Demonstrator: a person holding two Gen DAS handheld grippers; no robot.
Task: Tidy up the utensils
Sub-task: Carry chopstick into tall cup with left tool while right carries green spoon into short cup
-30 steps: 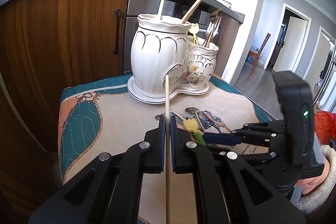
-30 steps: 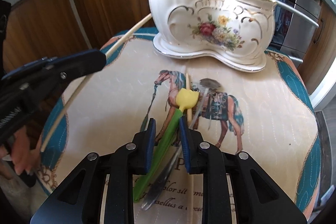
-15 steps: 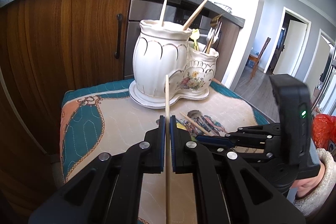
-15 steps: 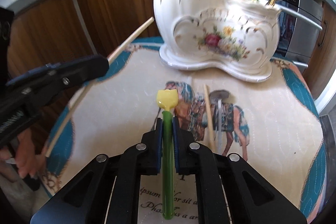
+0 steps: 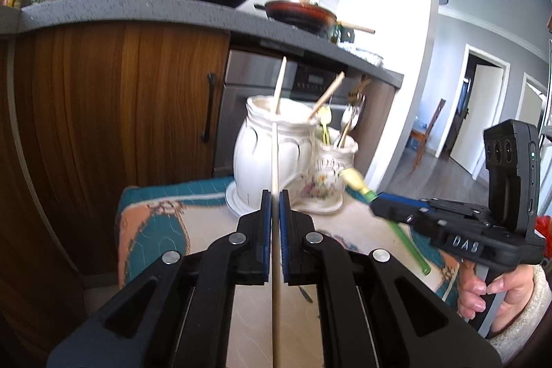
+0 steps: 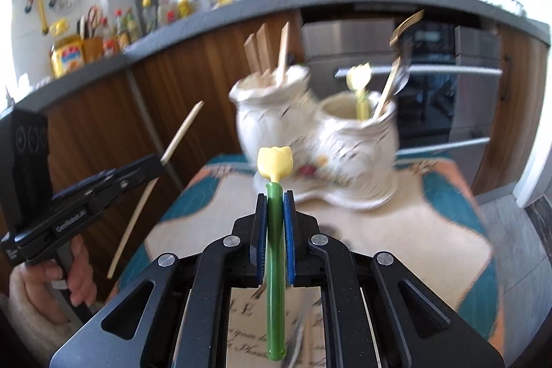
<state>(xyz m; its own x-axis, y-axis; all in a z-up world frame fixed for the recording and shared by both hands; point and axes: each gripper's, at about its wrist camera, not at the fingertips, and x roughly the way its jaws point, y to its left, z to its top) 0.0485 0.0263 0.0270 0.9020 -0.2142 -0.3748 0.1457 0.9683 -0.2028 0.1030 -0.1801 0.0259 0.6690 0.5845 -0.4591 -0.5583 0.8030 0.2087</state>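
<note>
Left gripper (image 5: 272,216) is clamping a chopstick (image 5: 275,161) for the tall pot (image 5: 265,154); right gripper (image 6: 275,212) is pinching the tulip spoon (image 6: 275,230), sorting it toward the small pot (image 6: 358,133)

Black tongs (image 5: 272,199) — blue pads (image 6: 289,223), cream sleeve (image 5: 528,309).

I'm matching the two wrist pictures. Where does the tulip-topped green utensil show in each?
Left wrist: tulip-topped green utensil right of centre, clamped in the right gripper.
Right wrist: bottom centre, upright between that gripper's pads.
Shared landmark: white ceramic holder.
</note>
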